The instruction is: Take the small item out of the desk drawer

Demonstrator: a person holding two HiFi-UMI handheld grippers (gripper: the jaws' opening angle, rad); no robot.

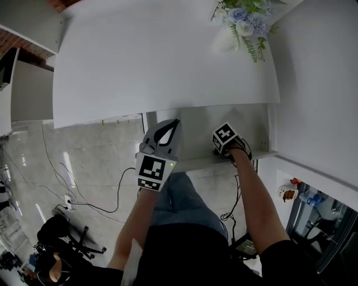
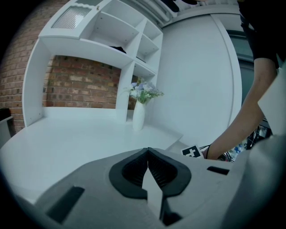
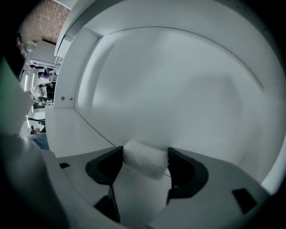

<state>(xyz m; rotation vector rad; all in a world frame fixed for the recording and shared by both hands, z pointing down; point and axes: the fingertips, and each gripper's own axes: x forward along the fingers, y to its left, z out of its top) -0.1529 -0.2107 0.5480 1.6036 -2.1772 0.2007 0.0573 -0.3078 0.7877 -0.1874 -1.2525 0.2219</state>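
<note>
Two tongs: right gripper (image 3: 144, 154) clamps small white item (image 3: 142, 162) inside drawer (image 3: 187, 89) (grasp step, seemingly); left gripper (image 2: 148, 153) closed, empty. Next probably: lift clear.

Tally as I read it from my station:
- Grippers: two, the left gripper (image 1: 174, 124) and the right gripper (image 3: 144, 156).
- Marker cubes: two, one per gripper (left cube (image 1: 152, 170), right cube (image 1: 225, 136)).
- Desk (image 1: 156, 56): one.
- Drawer (image 1: 215, 162): one.
- Small white roll (image 3: 142, 162): one, the only item I see in the drawer.
- Vase (image 2: 139, 117): one.
- Bunch of flowers (image 1: 246, 17): one.
- Shelf unit (image 2: 111, 40): one.
- Floor cables (image 1: 84, 190): several; I cannot fix the number.
</note>
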